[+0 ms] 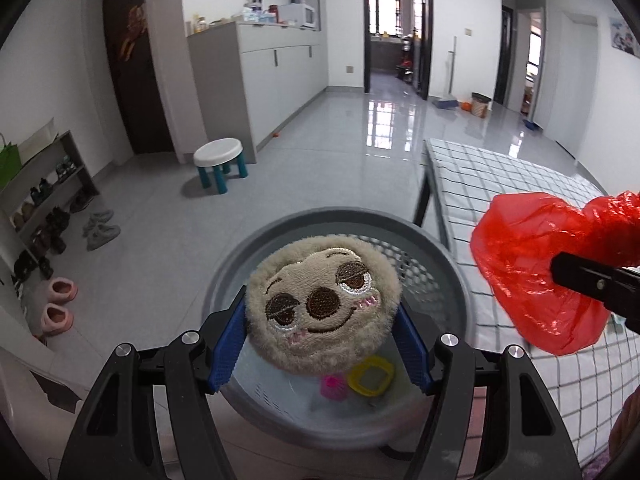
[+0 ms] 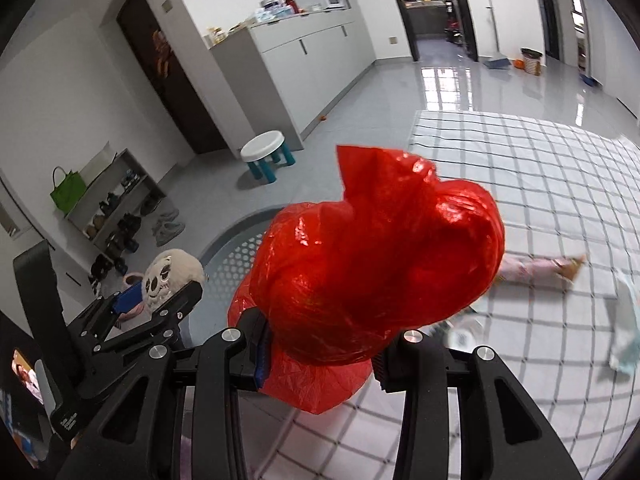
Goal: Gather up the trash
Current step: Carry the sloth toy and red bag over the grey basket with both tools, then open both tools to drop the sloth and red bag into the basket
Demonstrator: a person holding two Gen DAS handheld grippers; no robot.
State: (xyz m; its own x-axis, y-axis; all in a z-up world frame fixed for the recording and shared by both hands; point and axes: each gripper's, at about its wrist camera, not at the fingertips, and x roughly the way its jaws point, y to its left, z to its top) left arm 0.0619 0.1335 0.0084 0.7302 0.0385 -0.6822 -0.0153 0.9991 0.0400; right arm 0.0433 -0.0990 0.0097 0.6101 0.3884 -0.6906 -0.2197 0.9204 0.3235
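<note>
I am at the dropping step. My left gripper [image 1: 320,320] has its blue pads squeezed on both sides of a round fluffy toy face [image 1: 322,304], and it hangs right over the open top of the gray bin [image 1: 452,268]. A yellow ring [image 1: 370,376] and a small pink bit [image 1: 334,387] already lie at the bottom of the bin.

My right gripper [image 2: 320,354] is partly closed, pinched on a crumpled red plastic bag [image 2: 376,264]. The bag puffs out above the pads and also hangs a little below them. It is over the near corner of the checked table [image 2: 540,168], just beside the bin's rim, not over the hole yet.

I think the next move is to let the toy fall first, since it is already above the hole. Then I must slide the red bag across the rim before letting go.

The two grippers are near each other, so I should not bump them. The bin stands close against the table's edge, so there is little room on that side. The floor on the far side, toward the little white stool [image 1: 219,151], is wide open. A pink wrapper [image 2: 536,268] and some pale scraps [image 2: 626,344] lie on the table toward its right edge.
</note>
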